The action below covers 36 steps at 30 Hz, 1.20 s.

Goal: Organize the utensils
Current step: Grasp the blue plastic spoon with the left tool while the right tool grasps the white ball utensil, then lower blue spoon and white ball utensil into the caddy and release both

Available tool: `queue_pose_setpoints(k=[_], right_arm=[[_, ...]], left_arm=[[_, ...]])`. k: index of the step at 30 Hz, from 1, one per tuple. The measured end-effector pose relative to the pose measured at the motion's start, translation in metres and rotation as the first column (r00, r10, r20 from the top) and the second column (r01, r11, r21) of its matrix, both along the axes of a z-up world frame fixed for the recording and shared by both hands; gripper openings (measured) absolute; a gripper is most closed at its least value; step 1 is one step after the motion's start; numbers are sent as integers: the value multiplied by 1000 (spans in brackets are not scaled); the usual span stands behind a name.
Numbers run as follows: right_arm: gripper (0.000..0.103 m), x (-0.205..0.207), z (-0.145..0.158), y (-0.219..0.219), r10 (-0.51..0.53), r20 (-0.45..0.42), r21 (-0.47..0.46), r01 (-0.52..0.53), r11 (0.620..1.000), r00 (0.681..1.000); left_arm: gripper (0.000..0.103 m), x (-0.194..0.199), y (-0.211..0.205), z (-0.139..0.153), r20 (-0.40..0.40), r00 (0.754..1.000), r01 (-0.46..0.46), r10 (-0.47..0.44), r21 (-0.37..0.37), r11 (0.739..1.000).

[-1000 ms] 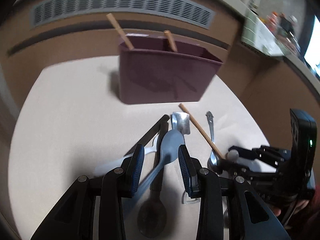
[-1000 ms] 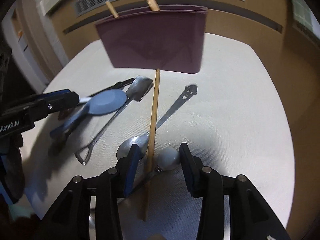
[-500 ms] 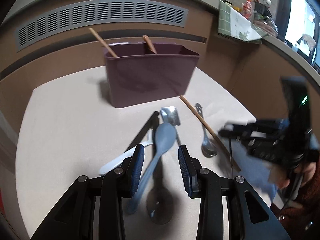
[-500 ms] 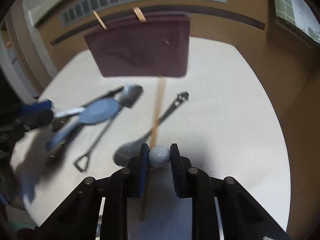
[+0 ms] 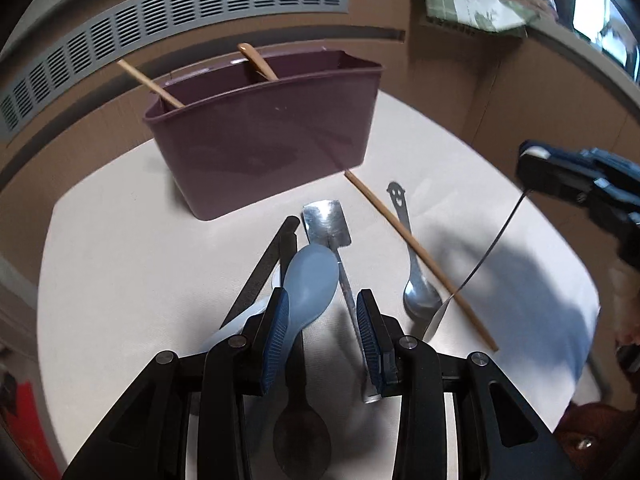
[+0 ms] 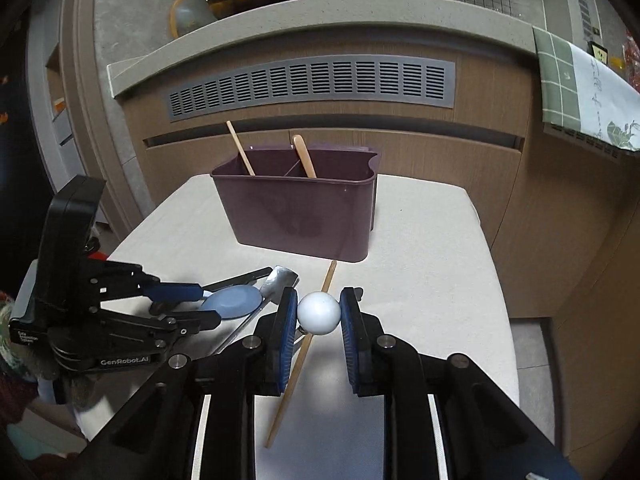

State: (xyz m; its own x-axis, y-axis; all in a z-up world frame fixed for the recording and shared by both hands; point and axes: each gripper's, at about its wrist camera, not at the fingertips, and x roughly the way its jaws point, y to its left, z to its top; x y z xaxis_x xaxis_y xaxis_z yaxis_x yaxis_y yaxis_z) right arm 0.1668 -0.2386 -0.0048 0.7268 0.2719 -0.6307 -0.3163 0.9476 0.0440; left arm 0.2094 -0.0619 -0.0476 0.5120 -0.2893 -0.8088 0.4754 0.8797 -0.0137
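Note:
A maroon divided holder [image 5: 264, 148] stands at the back of the white table [image 5: 120, 264] with two wooden sticks in it; it also shows in the right wrist view [image 6: 300, 208]. My right gripper [image 6: 319, 314] is shut on the white ball end [image 6: 319, 313] of a thin metal utensil [image 5: 480, 256] and holds it lifted, tip hanging near the table. My left gripper [image 5: 322, 322] is open, low over a pale blue spoon [image 5: 308, 280], a dark spoon [image 5: 300, 436] and a small metal shovel spoon [image 5: 328, 224].
A wooden chopstick [image 5: 416, 252] and a metal spoon with a smiley handle [image 5: 412, 276] lie right of the pile. Black chopsticks [image 5: 264, 268] lie to the left. A wood-panel wall with a grey vent [image 6: 312, 84] stands behind the table.
My right gripper closed on the white ball end and lifted the thin utensil up off the table. My left gripper stayed open over the blue spoon.

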Motion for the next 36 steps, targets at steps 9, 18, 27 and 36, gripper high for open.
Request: queue_pose_setpoints(k=[9, 18, 27, 36], right_arm=[[19, -21, 11, 1, -21, 52, -30, 23, 999, 998], [19, -17, 28, 0, -55, 69, -50, 58, 997, 996], [19, -18, 68, -3, -22, 147, -57, 31, 998, 989], [19, 17, 181, 13, 4, 378, -113, 42, 993, 926]], left_arm=[[36, 21, -3, -11, -35, 998, 45, -44, 32, 998], [31, 33, -4, -16, -64, 998, 24, -20, 62, 998], [10, -10, 62, 104, 212, 955, -132, 205, -316, 940], [6, 2, 114, 242, 446, 845, -48, 296, -488, 871]])
